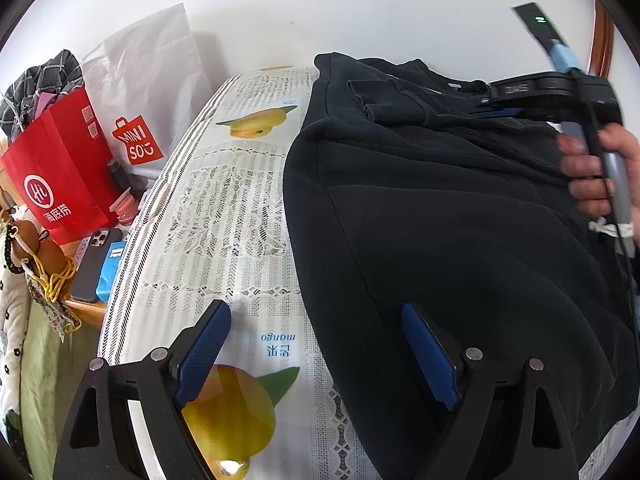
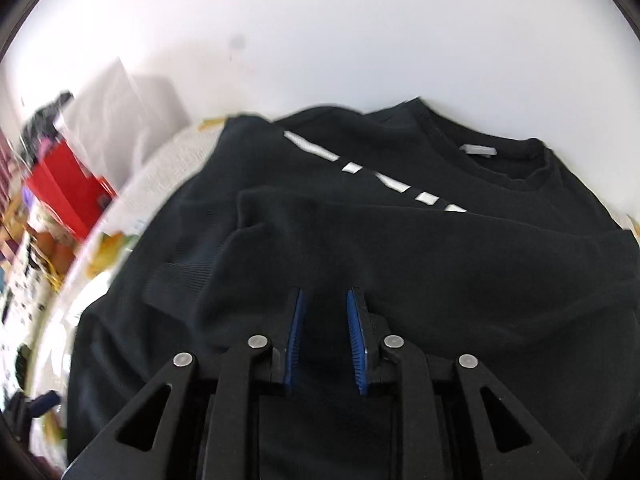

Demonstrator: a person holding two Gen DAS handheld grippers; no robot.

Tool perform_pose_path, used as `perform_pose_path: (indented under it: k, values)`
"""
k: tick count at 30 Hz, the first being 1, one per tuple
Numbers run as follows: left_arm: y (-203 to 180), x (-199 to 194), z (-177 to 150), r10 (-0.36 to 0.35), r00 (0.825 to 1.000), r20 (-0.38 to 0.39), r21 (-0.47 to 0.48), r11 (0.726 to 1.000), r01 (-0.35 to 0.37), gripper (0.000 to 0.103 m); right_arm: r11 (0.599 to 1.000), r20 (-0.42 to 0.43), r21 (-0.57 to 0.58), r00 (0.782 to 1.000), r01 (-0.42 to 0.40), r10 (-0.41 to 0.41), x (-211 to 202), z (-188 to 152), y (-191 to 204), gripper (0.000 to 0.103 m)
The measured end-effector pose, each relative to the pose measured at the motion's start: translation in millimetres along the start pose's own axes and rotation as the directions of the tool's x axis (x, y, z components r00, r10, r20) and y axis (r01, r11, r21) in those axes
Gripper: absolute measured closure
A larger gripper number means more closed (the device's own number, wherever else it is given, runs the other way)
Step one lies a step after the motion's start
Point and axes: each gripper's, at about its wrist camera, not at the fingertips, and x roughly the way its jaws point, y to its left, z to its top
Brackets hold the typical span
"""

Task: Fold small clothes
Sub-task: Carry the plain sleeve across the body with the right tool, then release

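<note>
Half the black sweatshirt (image 2: 440, 248) beyond frame, left clutter (image 2: 52, 200) blurred.

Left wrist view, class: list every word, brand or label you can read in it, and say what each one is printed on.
"MINISO": orange bag logo on the white bag.
"海底捞", with a round logo above it: red paper bag.
"mango", upside down, with two blue Chinese characters below it, too distorted to read with certainty: tablecloth.
Text on the right gripper: too blurred to read.
Small squares on the red bag: too small.
</note>
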Motion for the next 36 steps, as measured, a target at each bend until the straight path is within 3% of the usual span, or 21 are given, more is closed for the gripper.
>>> perform_pose_path:
  k: [2,5,8,15,19,24,27,30,36]
  values:
    - [0.1,0.1,0.0,0.001,1.0,0.0,0.001,1.0,-0.001,0.017,1.0,0.026,0.02,0.999,0.018,-0.019,-20.7,-8.2,-13.1,0.066]
    - [0.9,-0.2,0.0,0.002,1.0,0.001,0.001,1.0,-0.002,0.017,0.998,0.049,0.045,0.998,0.035,-0.037,-57.5,-31.8,-44.7,0.066]
    - [0.1,-2.0,-0.4,0.004,1.0,0.004,0.003,1.0,-0.004,0.018,0.987,0.07,0.099,0.989,0.123,-0.131,-94.7,-61.7,-80.1,0.066]
    - [-6.6,-14.5,-9.8,-0.055,0.998,-0.025,0.001,0.998,0.055,0.019,0.933,-0.016,0.247,0.963,0.263,-0.268,-168.3,-155.8,-181.5,0.066]
    - [-18.1,-26.0,-22.8,-0.074,0.997,-0.023,0.024,0.997,0.074,0.02,0.905,-0.053,0.314,0.957,0.287,-0.285,-193.0,-214.3,-212.9,0.065]
    - [-20.9,-40.9,-33.6,-0.101,0.995,-0.021,0.021,0.995,0.101,0.02,0.886,-0.067,0.382,0.964,0.265,-0.259,-210.7,-268.9,-225.3,0.063]
    - [-7.5,-45.4,-28.0,-0.172,0.985,-0.032,-0.03,0.985,0.171,0.02,0.872,-0.055,0.425,0.969,0.242,-0.241,-216.6,-286.9,-223.2,0.062]
    - [14.0,-44.4,-16.1,-0.254,0.966,-0.042,-0.105,0.963,0.249,0.02,0.862,-0.038,0.451,0.97,0.231,-0.24,-220.7,-291.6,-218.5,0.061]
    - [33.2,-49.5,-11.6,-0.255,0.966,-0.041,-0.124,0.961,0.248,0.021,0.852,-0.028,0.464,0.966,0.241,-0.258,-232.7,-291.7,-204.1,0.061]
